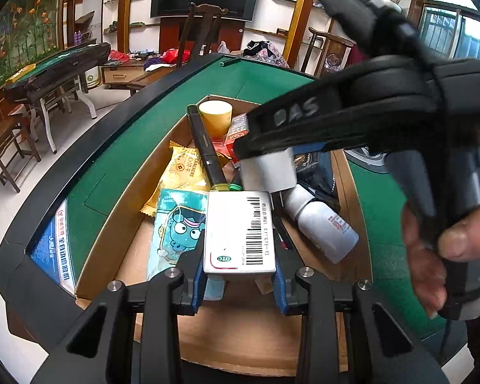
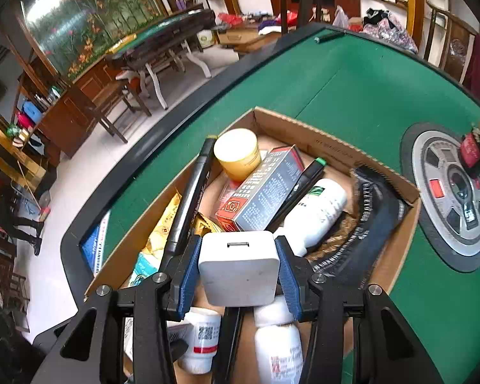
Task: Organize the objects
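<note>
A: What is the left tool [image 1: 240,283] gripping?
B: It is pinching a white carton [image 1: 240,233] over the box [image 1: 112,233] on the green worktop [image 1: 137,147].
A: And the right tool [image 2: 238,275]?
B: It is clamping a white charger [image 2: 240,268] above the bottles [image 2: 316,211].

White charger block [image 2: 239,267] between blue pads [image 2: 186,276]. White box [image 1: 240,232] with black barcode. Brown cardboard box [image 2: 396,240] on green felt table [image 2: 368,96].

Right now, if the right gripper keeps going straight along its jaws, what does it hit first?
Probably the red-and-grey carton lying in the cardboard box, straight ahead of the white charger it holds; depth is unclear.
</note>
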`<state>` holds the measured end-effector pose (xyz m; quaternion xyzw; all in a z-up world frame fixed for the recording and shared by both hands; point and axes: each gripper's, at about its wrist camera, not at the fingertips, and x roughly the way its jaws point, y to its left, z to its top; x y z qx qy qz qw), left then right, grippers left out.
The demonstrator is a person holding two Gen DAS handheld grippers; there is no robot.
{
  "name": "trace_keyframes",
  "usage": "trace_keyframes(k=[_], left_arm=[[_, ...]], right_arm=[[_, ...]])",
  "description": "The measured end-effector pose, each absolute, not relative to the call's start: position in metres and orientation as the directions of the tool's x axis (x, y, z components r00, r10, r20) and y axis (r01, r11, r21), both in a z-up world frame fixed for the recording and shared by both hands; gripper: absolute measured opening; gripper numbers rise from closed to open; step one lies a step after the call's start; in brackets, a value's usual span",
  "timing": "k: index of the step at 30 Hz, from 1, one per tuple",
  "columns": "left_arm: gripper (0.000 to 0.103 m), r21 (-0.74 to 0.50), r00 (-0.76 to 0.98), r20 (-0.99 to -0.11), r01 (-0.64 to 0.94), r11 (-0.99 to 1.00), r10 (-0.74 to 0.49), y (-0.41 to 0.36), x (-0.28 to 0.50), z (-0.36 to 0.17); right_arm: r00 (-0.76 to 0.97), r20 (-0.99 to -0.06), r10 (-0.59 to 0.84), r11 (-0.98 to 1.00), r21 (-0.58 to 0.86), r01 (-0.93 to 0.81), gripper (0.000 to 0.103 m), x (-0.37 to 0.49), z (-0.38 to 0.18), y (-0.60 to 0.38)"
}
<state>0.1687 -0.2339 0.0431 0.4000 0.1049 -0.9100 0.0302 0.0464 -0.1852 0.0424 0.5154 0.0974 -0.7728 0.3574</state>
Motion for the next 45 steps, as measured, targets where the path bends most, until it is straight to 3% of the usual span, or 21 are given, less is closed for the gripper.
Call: trace_keyframes(k=[12,14,16,20,26,31,36,41,45], left_arm=[[0.035,-0.179,-0.68,-0.731,0.114,-0.977,0.055,-0.23,0.173,0.043],[0.059,-0.196,-0.683,-0.728,0.115,-0.974,0.066,-0.232,0.175,0.043],[0.073,-0.189,-0.694,-0.719,0.134,-0.973,0.044,-0.233,0.179,0.046],[0.084,-0.162,-0.73,-0.684,0.164,-0.973,-0.009,-0.23,0.186,0.059],[0.098,-0.087,-0.76,-0.638,0.23,-0.969,-0.123,-0.22,0.199,0.079],[0.102,0.003,-0.769,-0.589,0.303,-0.953,-0.246,-0.211,0.206,0.094],[0.103,0.08,-0.803,-0.484,0.354,-0.932,-0.347,-0.202,0.219,0.118],[0.103,0.01,-0.818,-0.498,0.327,-0.945,-0.288,-0.204,0.222,0.124],[0.103,0.041,-0.791,-0.491,0.397,-0.917,-0.365,-0.205,0.223,0.124]], right_arm=[[-0.172,-0.893,-0.416,-0.716,0.205,0.668,0.054,0.053,0.025,-0.195],[-0.181,-0.856,-0.484,-0.715,0.267,0.646,0.059,0.053,0.039,-0.182],[-0.21,-0.826,-0.522,-0.711,0.286,0.642,0.067,0.055,0.054,-0.171],[-0.325,-0.768,-0.553,-0.726,0.252,0.639,0.082,0.07,0.084,-0.143],[-0.399,-0.721,-0.567,-0.755,0.261,0.601,0.087,0.092,0.097,-0.11],[-0.454,-0.694,-0.559,-0.783,0.261,0.564,0.088,0.107,0.099,-0.078],[-0.553,-0.644,-0.529,-0.818,0.214,0.534,0.09,0.132,0.104,-0.051],[-0.644,-0.568,-0.512,-0.845,0.201,0.495,0.097,0.151,0.113,-0.03],[-0.733,-0.511,-0.448,-0.886,0.143,0.442,0.103,0.164,0.114,-0.02]])
